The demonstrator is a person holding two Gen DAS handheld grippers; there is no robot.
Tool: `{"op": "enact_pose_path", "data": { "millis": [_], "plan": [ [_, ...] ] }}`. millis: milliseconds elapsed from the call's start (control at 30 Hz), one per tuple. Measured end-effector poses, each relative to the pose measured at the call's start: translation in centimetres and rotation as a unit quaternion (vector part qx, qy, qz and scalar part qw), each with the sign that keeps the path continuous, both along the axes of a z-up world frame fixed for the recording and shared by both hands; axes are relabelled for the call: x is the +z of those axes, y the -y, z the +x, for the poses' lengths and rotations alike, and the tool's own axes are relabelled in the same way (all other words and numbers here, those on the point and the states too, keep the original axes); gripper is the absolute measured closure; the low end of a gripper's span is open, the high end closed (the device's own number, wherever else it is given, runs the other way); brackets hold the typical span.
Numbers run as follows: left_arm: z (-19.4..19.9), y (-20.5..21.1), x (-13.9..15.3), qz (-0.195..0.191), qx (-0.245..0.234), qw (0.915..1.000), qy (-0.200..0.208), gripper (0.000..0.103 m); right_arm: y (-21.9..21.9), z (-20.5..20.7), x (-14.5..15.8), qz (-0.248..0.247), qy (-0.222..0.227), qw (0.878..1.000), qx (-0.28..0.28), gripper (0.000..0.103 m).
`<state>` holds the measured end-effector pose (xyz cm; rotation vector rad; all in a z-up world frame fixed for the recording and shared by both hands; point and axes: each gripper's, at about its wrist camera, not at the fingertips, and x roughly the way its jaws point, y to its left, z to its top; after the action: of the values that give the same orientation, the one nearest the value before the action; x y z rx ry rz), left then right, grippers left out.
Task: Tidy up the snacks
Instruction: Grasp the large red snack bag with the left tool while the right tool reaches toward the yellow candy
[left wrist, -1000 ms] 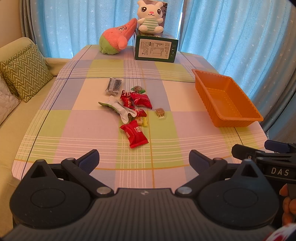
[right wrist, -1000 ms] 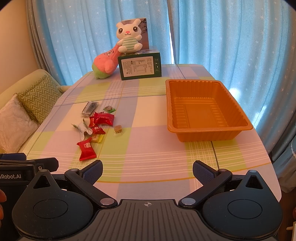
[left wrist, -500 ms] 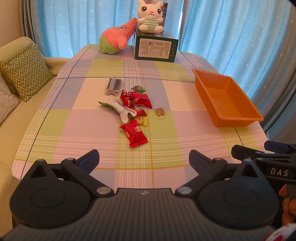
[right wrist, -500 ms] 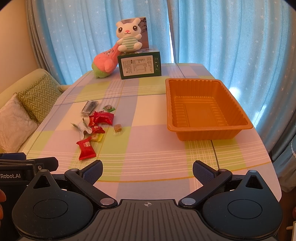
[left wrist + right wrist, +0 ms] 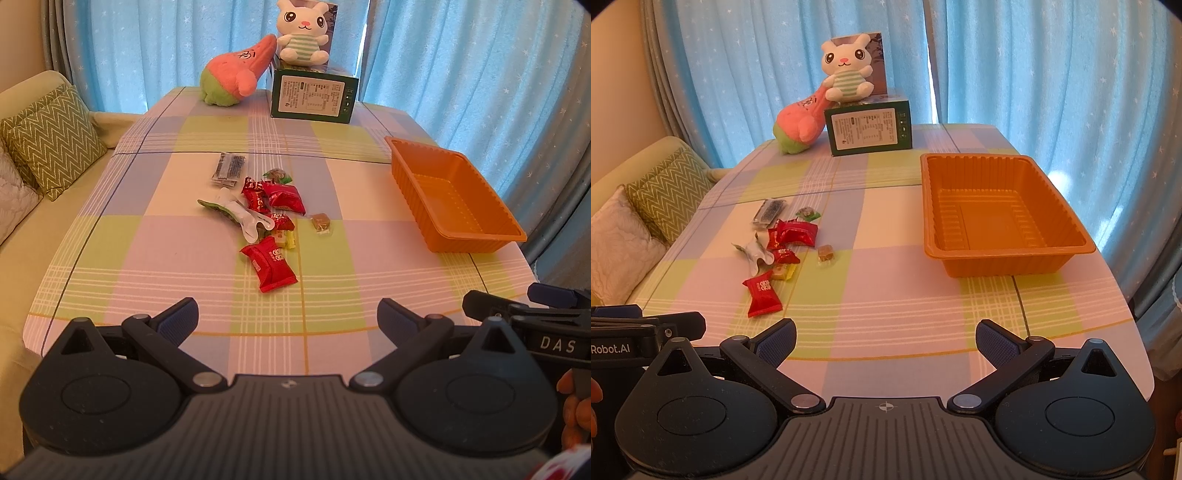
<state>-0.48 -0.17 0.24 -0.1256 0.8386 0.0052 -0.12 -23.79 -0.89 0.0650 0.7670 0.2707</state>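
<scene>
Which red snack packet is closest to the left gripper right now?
The large red packet lying alone at the near end of the pile, white lettering up. The other red packets sit farther back, clustered by the white wrapper.

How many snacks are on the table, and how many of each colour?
Red wrappers: 4
Grey packet: 1
White-and-green wrapper: 1
Green candy: 1
Yellow candy: 1
Brown candy: 1
Total: 9 that show; the pile could hide more.
</scene>
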Motion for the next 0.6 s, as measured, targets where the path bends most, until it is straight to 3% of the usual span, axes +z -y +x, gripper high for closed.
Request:
{"op": "enact_pose_path", "data": {
  "millis": [600],
  "plan": [
    [2.2,-1.9,-2.1,0.000,0.039,0.9992,-0.007,0.008,-0.7,1.4,-1.6,0.002,-0.004,1.000,0.013,0.000]
  ]
}}
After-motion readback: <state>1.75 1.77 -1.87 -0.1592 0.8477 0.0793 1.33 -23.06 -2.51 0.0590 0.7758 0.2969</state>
